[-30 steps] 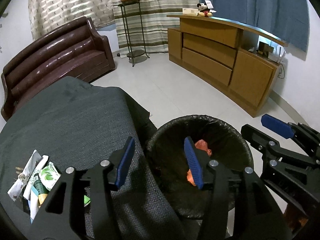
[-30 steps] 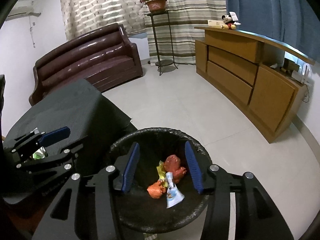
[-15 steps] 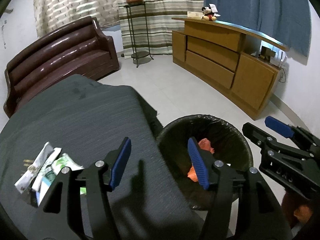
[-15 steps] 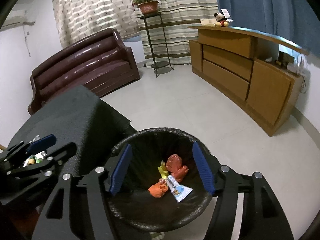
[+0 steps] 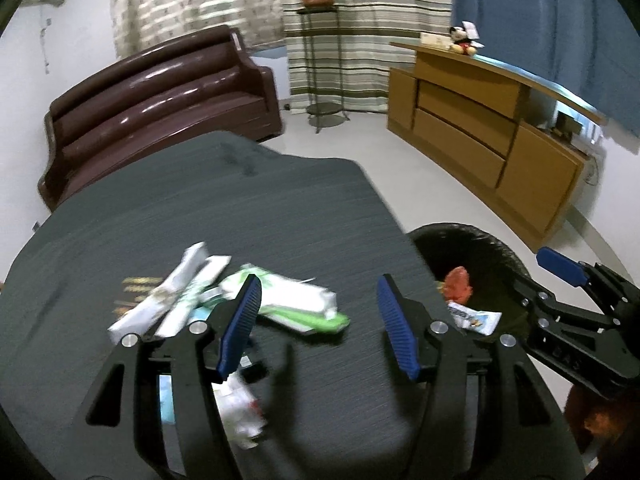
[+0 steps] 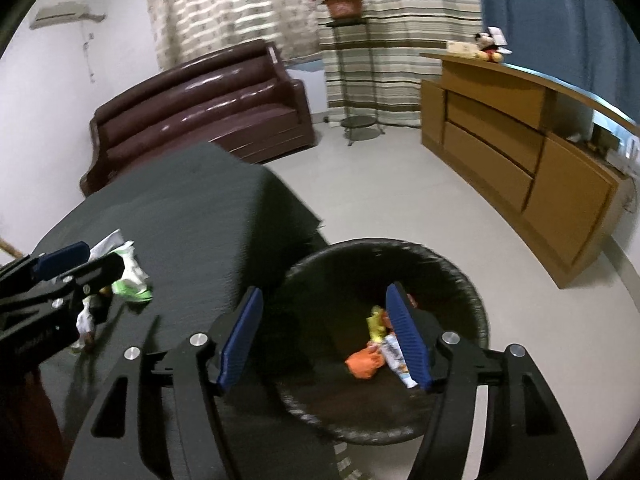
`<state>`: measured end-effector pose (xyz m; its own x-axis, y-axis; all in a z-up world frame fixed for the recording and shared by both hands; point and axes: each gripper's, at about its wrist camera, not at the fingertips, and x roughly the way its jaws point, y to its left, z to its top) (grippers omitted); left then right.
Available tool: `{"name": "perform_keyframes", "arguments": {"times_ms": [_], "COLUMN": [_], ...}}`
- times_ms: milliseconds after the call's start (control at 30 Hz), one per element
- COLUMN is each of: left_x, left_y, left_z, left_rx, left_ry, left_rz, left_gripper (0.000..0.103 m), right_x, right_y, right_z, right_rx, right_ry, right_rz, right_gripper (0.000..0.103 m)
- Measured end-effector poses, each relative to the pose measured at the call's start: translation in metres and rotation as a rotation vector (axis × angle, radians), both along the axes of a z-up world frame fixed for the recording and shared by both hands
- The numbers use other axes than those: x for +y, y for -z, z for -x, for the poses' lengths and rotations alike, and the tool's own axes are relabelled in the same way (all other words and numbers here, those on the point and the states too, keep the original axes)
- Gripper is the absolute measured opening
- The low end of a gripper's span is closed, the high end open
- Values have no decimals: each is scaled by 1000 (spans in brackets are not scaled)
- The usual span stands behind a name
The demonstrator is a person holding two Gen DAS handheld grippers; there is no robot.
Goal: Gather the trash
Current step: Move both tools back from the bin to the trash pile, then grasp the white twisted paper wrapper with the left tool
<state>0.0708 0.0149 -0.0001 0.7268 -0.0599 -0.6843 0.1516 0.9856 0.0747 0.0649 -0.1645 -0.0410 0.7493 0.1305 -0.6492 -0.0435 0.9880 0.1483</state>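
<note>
A pile of wrappers (image 5: 224, 300) lies on the dark cloth-covered table (image 5: 248, 208), with a green-and-white packet (image 5: 296, 304) on its right side and crumpled white paper (image 5: 240, 412) nearer me. My left gripper (image 5: 318, 324) is open and empty, just above and right of the pile. The black trash bin (image 6: 384, 344) stands on the floor beside the table and holds orange scraps (image 6: 362, 362) and a white wrapper (image 6: 396, 360). My right gripper (image 6: 324, 338) is open and empty over the bin's left rim. The pile also shows in the right wrist view (image 6: 128, 272).
A brown leather sofa (image 5: 160, 100) stands behind the table. A wooden counter (image 5: 492, 136) runs along the right wall with a plush toy (image 5: 464, 40) on it. A plant stand (image 5: 320, 60) is by the striped curtains. Pale floor lies between the bin and the counter.
My left gripper has swung left from over the bin to above the wrapper pile. My right gripper has shifted left toward the bin's left rim. Both stay open.
</note>
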Motion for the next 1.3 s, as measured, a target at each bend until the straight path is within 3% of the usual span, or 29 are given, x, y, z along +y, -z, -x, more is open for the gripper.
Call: {"name": "perform_keyframes", "arguments": {"times_ms": [700, 1067, 1300], "left_x": [102, 118, 119], "left_y": [-3, 3, 13], "left_z": [6, -13, -17], "left_rx": [17, 35, 80], "left_ry": [-174, -166, -122], "left_rz": [1, 4, 32], "left_gripper": [59, 58, 39], "right_x": [70, 94, 102], "right_y": [-7, -12, -12], "right_z": [-10, -26, -30], "right_rx": [29, 28, 34], "right_ry": [-128, -161, -174], "right_rz": [6, 10, 16], "right_gripper": [63, 63, 63]}}
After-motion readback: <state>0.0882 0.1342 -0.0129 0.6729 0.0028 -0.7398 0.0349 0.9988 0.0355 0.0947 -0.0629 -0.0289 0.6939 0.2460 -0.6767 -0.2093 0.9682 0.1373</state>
